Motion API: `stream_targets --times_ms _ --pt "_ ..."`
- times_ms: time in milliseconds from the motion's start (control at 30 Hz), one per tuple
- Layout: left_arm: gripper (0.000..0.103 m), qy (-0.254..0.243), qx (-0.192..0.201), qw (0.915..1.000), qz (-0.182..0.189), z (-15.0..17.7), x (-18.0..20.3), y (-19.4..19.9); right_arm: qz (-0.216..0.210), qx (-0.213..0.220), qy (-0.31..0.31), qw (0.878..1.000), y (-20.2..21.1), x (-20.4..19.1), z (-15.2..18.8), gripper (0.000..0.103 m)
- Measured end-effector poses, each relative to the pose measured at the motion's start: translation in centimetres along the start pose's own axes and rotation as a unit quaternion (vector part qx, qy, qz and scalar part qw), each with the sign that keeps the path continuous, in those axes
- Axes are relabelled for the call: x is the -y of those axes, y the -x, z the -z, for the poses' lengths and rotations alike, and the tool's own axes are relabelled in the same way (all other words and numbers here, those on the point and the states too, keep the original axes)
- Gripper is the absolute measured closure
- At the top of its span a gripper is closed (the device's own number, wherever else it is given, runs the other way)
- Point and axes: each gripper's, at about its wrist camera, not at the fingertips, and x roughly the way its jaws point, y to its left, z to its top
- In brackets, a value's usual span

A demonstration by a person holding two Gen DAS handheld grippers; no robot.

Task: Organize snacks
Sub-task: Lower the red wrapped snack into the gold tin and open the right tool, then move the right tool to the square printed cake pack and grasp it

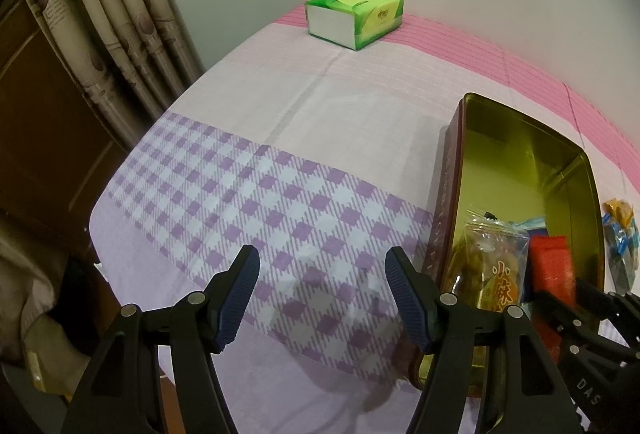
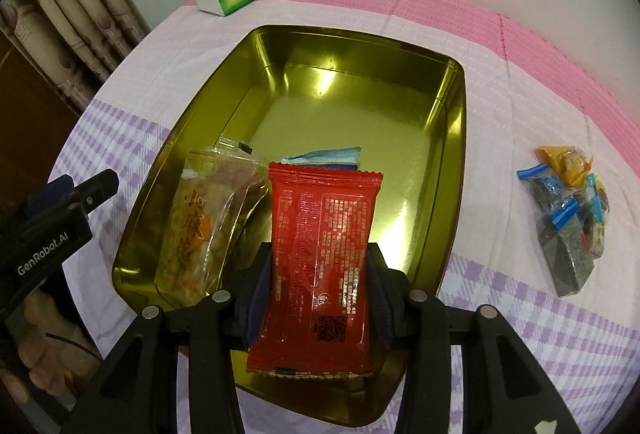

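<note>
The work looks partly done. A gold tin [image 2: 452, 162] sits open on the checked tablecloth [image 1: 248, 194], toward the near edge of the table, and it already holds a clear packet of fried snacks [image 2: 208, 218] along its left wall and a pale blue packet [image 2: 324, 156] lying flat behind that. The right gripper [image 2: 316, 298] is over the tin's near end with a red packet [image 2: 324, 254] standing between its pads; the pads sit against the packet's two sides, so I judge it clamped, though lightly, and whether the packet's lower edge already rests on the tin floor cannot be told. By my reading this packet is at the point of being set down beside the clear one. The left gripper [image 1: 322, 294] hangs over bare cloth just left of the tin, its jaws well apart and nothing between them. What is left: a small heap of wrapped sweets [image 2: 568, 218], blue, yellow and dark, lies on the cloth right of the tin, apart from it. The far half of the tin is bare, so room remains. A green tissue pack [image 1: 356, 16] near the far edge seems no part of the job.
</note>
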Motion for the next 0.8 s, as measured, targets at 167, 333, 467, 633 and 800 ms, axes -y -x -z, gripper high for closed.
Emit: stream_targets --times_ms 167,333,467,633,800 --pt "0.037 -0.005 0.000 1.0000 0.002 0.0 0.2 -0.1 -0.002 0.008 0.003 1.000 0.6 0.0 0.0 0.059" --pt "0.037 -0.008 -0.001 1.0000 0.001 0.1 0.4 -0.1 -0.009 0.015 -0.003 1.000 1.3 0.4 0.1 0.059" --pt "0.037 -0.006 0.000 1.0000 0.001 0.1 0.3 -0.1 -0.013 0.025 -0.009 1.000 2.3 1.1 0.3 0.059" --pt "0.037 -0.006 -0.001 1.0000 0.001 0.1 0.4 -0.1 -0.007 0.041 -0.026 0.999 3.8 3.2 0.8 0.059" --pt "0.037 -0.006 -0.001 1.0000 0.000 0.1 0.5 -0.1 0.016 0.049 -0.057 0.997 4.9 7.0 1.5 0.059"
